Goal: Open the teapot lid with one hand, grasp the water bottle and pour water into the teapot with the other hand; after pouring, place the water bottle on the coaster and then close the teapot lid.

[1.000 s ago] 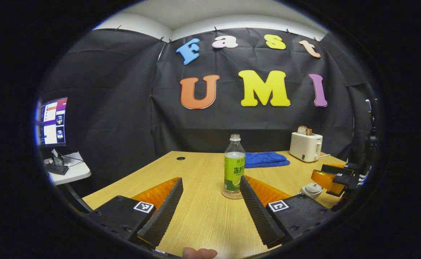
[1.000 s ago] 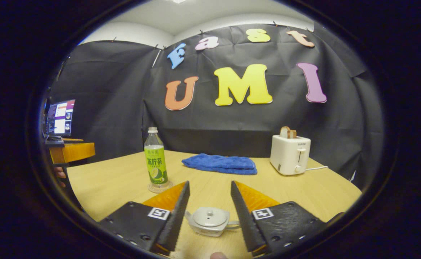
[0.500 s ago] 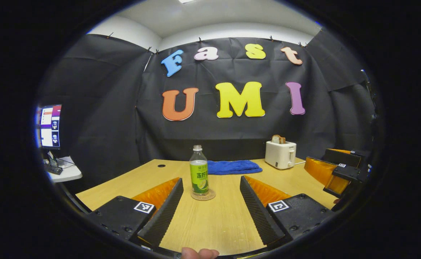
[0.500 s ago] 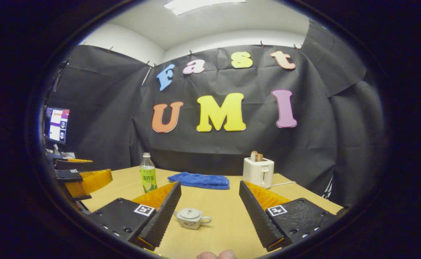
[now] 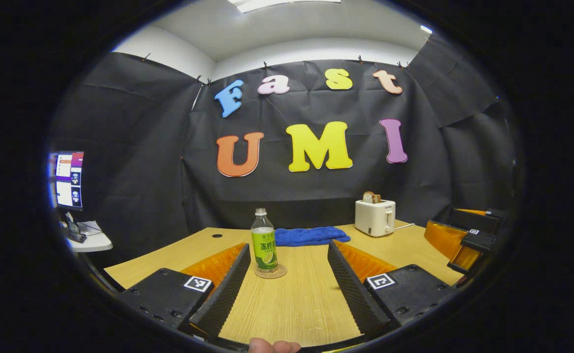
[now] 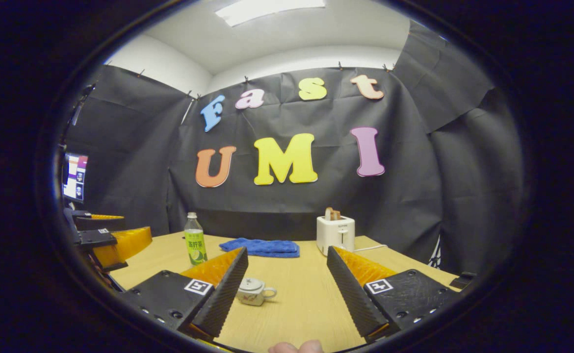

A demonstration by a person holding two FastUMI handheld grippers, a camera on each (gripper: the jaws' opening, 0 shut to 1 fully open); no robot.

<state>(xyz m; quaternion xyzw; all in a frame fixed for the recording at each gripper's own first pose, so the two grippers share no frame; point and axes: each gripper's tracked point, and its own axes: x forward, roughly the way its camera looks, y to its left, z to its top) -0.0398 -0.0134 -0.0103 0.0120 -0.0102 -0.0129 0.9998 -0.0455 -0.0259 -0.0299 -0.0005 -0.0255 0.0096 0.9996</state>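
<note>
Your left claw (image 5: 287, 289) is spread wide with nothing between its fingers, held above the near part of the bench (image 5: 292, 304). Your right claw (image 6: 287, 289) is spread just as wide and also grips nothing.

In the left gripper view, the water bottle (image 5: 263, 241) stands upright on the round coaster (image 5: 271, 272), ahead of the left claw and closer to its left finger. Behind the bottle lies a folded blue towel (image 5: 309, 236), and to the right of that a white toaster (image 5: 375, 217) holding a slice of bread. Your right claw shows at the right edge of that view.

In the right gripper view, the teapot (image 6: 253, 291) sits on the bench with its lid (image 6: 251, 284) on, just beside the right claw's left finger and apart from it. The bottle stands farther back on the left, well apart from the teapot. Your left claw shows at the left edge there. A screen (image 5: 67, 179) glows far left, and a fingertip (image 5: 273, 346) of yours peeks in at the bottom edge.
</note>
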